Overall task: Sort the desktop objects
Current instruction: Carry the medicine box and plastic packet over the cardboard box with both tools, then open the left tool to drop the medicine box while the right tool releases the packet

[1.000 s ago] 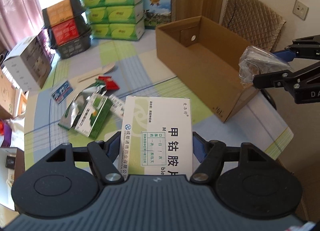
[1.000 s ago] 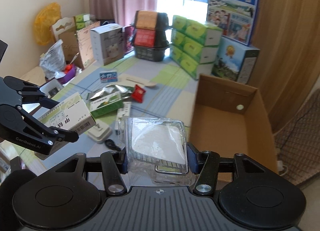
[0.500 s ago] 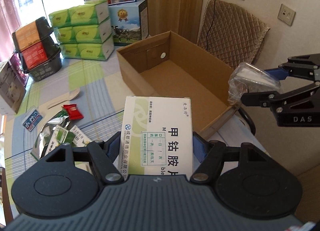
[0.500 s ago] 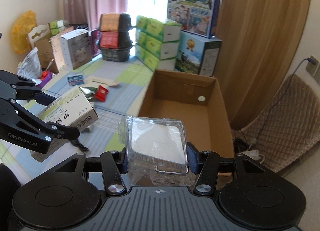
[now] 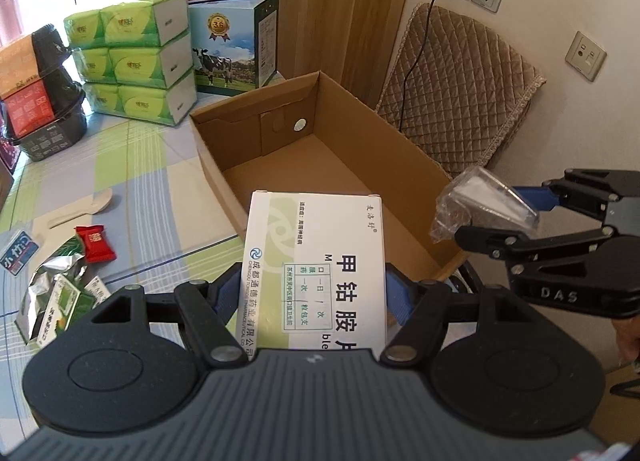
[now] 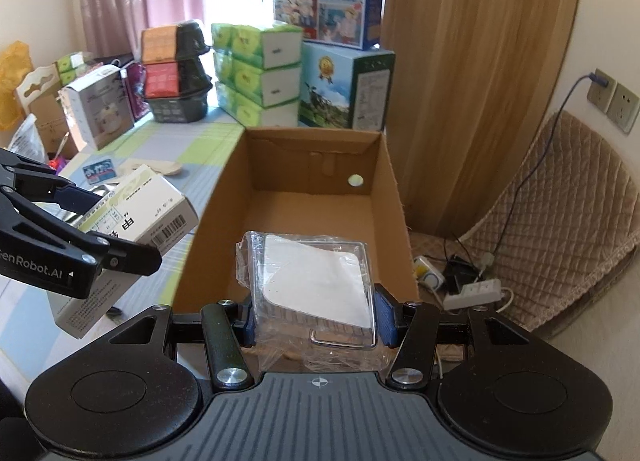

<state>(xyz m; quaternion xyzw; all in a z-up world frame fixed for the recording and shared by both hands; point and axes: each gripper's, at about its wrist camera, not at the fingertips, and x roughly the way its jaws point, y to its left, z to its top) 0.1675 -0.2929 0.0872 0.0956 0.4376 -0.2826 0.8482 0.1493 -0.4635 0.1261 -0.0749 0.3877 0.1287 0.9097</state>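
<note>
Cardboard box (image 6: 304, 213) looks empty, so nothing sorted yet; sachets, red candy (image 5: 95, 243) and wooden spoon (image 5: 80, 210) are left on table (image 5: 132, 165). Left gripper (image 5: 316, 293) clamps white medicine box (image 5: 316, 261), long axis pointing away toward the carton, near its left wall. Right gripper (image 6: 314, 321) clamps clear plastic packet (image 6: 312, 281) over the carton's near end, flat side up

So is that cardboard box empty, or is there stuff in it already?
Empty. The box shows only bare brown floor in both views; the medicine carton and the clear packet are held in tongs.
</note>
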